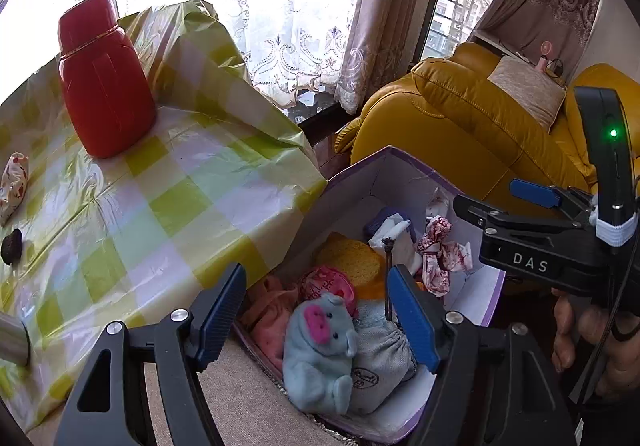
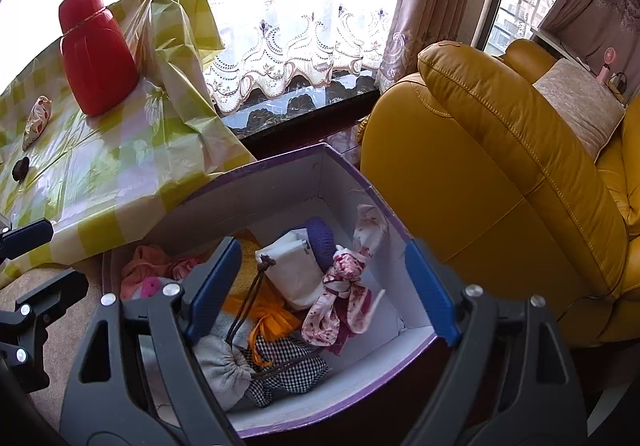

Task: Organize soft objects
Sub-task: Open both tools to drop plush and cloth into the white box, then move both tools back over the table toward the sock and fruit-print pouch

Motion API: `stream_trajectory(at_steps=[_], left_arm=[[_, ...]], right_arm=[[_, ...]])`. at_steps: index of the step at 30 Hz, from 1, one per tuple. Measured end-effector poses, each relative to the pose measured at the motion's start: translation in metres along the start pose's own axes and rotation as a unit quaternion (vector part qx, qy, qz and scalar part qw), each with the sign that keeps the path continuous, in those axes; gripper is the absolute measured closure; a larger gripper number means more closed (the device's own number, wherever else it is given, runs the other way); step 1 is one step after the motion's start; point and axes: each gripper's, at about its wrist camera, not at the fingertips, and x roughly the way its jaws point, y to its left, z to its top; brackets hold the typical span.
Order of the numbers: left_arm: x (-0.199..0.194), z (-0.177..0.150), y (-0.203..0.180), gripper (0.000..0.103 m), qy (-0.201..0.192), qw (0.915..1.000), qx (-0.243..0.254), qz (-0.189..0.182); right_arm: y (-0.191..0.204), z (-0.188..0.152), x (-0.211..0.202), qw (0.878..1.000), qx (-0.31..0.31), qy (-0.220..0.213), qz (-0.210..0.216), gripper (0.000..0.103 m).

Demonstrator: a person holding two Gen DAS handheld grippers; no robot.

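Here, over the purple-rimmed box [image 2: 344, 165] beside the checked tablecloth [image 1: 168, 189], both of my grippers hang with jaws spread and nothing pressed between the blue pads. My left gripper [image 1: 316, 322] points down at the near end of the box, where a grey plush pig [image 1: 320, 350] with a pink snout lies on its side against a grey drawstring pouch [image 1: 380, 358]; the pig sits between my fingers in the view but the pads stand clear of it. My right gripper [image 2: 320, 290] is above the middle of the box, and in the left wrist view it shows at the right edge [image 1: 532, 197], held by a hand [image 1: 600, 350].

Inside the box lies a loose heap of soft things: a floral pink-and-white scarf [image 2: 344, 298], a white pouch [image 2: 292, 270] with a brown cord, a purple knitted piece [image 2: 320, 238], a black-and-white checked cloth [image 2: 292, 362], orange fabric [image 2: 272, 318], a yellow sponge-like piece [image 1: 348, 258] and a pink cloth [image 1: 268, 314].

On the tablecloth a red flask [image 1: 104, 85] stands upright, with a small patterned pouch [image 1: 14, 181] and a dark round lump [image 1: 12, 246] well apart from the box. A yellow leather armchair [image 2: 500, 185] stands just beyond the box.
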Motion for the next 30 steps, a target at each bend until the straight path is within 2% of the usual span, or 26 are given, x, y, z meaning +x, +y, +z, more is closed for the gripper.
stream_trajectory(at_steps=[6,14,16,18,20,26,30], left_arm=[[0.004,-0.004,0.01,0.029,0.011,0.9997,-0.015,0.014],[-0.001,-0.015,0.015,0.029,0.018,0.999,-0.008,0.041],[-0.006,-0.02,0.019,0.026,0.014,0.998,-0.005,0.062],[-0.014,-0.026,0.026,0.017,0.005,0.9967,-0.008,0.08],[-0.022,-0.035,0.037,0.017,0.005,0.9951,-0.021,0.097],[-0.054,-0.061,0.081,0.017,-0.008,0.989,-0.094,0.114],[-0.082,-0.084,0.106,0.017,-0.035,0.9846,-0.105,0.135]], right_arm=[[0.007,-0.002,0.006,1.0,-0.008,0.013,0.009,0.018],[0.023,-0.004,0.003,0.999,-0.027,0.017,0.018,0.018],[0.029,-0.003,0.0,0.999,-0.031,0.018,0.026,0.017],[0.037,-0.004,-0.003,0.999,-0.034,0.019,0.038,0.017],[0.048,-0.005,-0.005,0.998,-0.039,0.02,0.052,0.017],[0.092,-0.015,-0.016,0.993,-0.074,0.019,0.086,0.017],[0.122,-0.021,-0.03,0.988,-0.101,0.011,0.116,0.015]])
